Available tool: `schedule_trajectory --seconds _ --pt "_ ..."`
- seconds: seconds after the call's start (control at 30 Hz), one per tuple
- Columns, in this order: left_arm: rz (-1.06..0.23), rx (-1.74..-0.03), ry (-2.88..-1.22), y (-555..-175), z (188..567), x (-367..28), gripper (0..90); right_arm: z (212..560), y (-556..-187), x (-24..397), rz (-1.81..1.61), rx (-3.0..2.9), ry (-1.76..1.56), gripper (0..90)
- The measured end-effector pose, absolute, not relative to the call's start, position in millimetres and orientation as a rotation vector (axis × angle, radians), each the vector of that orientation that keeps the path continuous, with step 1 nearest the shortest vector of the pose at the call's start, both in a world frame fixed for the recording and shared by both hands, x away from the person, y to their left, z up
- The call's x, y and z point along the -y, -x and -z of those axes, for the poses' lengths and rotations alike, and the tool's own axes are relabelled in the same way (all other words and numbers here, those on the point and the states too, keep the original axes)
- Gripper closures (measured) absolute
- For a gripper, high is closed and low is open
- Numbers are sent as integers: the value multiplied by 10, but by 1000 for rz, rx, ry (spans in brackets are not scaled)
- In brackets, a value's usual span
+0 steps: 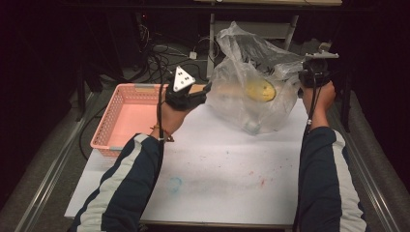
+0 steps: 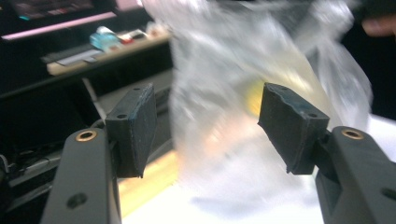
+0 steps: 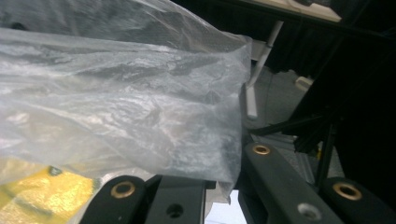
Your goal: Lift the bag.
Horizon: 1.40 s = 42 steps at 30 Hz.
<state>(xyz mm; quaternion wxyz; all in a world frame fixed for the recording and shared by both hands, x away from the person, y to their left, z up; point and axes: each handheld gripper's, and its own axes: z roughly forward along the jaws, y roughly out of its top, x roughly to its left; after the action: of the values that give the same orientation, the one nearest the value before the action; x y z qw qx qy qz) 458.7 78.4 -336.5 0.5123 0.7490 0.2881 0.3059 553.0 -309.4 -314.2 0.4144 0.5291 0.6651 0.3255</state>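
The white tabletop (image 1: 217,179) carries a clear plastic bag (image 1: 251,92) standing near its far right corner, with a yellow object (image 1: 261,90) inside. A pink basket (image 1: 126,118) sits at the far left edge. The right tongs (image 1: 309,72) are clamped shut on the bag's upper right edge, the film bunched between the jaws in the right gripper view. The left tongs (image 1: 205,91) gape open just beside the bag's left side, nothing pinched between the pads (image 2: 135,126).
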Motion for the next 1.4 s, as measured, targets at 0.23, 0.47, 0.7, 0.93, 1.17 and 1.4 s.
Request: schedule_trajectory --seconds 0.23,0.47,0.7,0.93,1.17,1.4 --pt "-663 -643 -1906 -4610 3668 -502 421 3153 -5455 3021 -864 -1672 -1314 795" --pt "-634 -641 -1926 -4582 3784 -480 435 3001 -5227 2974 -996 -1710 -1212 595" --pt "-651 -625 -1956 -4501 3788 -549 410 2918 -4989 2922 -1074 -1707 -1129 497" --pt "-721 -598 -1962 -4239 3828 -752 241 2950 -4623 2755 -1152 -1759 -979 428" --pt "-749 -559 -1958 -3973 3924 -943 209 3201 -4210 2523 -1188 -1800 -832 376" --pt "-769 -558 -1976 -3907 4020 -1023 208 3428 -4006 2406 -1220 -1838 -796 347"
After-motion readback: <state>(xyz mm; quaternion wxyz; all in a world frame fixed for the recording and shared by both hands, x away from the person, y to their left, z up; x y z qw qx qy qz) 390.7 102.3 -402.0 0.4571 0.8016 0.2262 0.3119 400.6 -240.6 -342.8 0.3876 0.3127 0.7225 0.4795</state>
